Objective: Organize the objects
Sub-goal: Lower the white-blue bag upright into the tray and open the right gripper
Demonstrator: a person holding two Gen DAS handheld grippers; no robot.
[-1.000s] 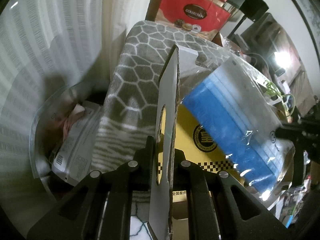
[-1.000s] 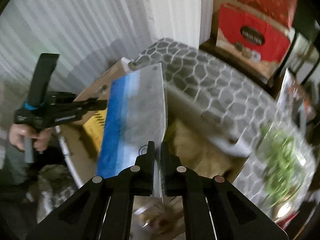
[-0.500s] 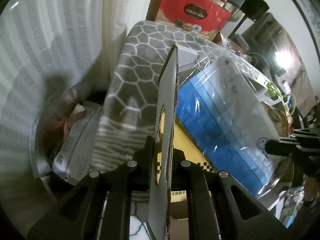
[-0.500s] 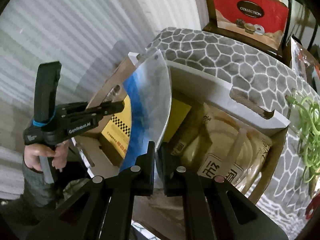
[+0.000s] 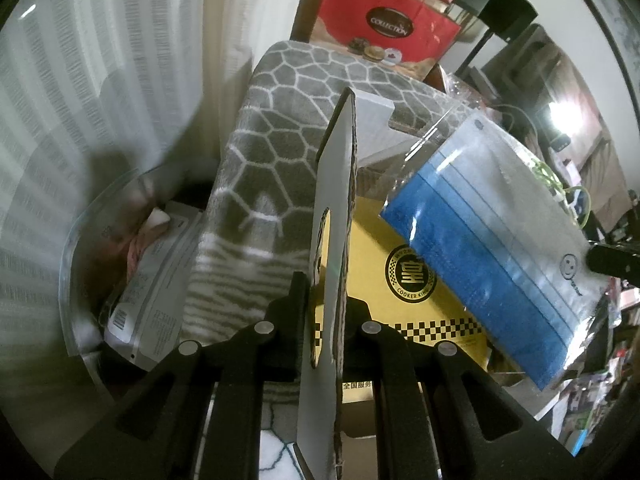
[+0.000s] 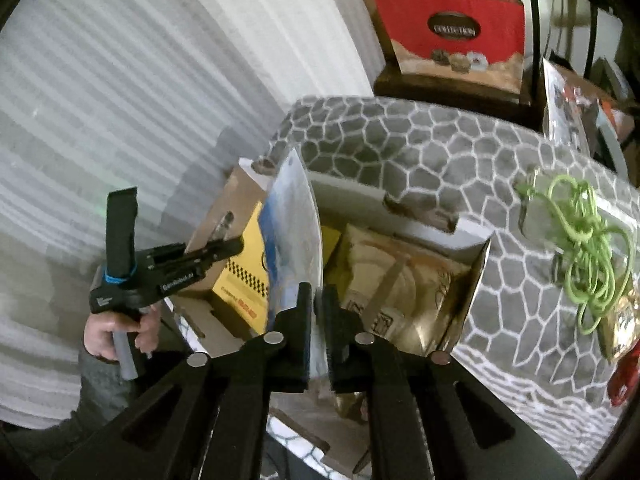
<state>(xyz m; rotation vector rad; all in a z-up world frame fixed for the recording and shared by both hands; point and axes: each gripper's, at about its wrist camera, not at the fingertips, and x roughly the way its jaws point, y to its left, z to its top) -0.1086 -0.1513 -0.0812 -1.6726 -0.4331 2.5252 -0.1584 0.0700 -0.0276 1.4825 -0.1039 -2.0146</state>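
left wrist view shows your left gripper clamped on the cardboard flap of the open box, holding that flap upright and out of the way; the likely reason is to keep the mouth of the box clear for what the other hand brings. your right gripper is closed on one edge of the clear packet of blue masks, which hangs above the box opening, tilted, not yet resting on anything inside. held by the edge like that, the soft packet bows, as the right wrist view shows, so you would want to lower it flat side first.

inside the box, the yellow carton lies under the packet, and beside it sits a tan, shiny bag. the packet looks meant for the space on top of these, though that is a guess.

the box sits against a grey cushion with a white honeycomb pattern, soft furniture rather than a firm table, so expect it to give a little. a tangle of green cord lies on the cushion, well apart from the box. behind stand a red gift bag and a white curtain; a clear plastic bin with papers is down at the cushion's side.
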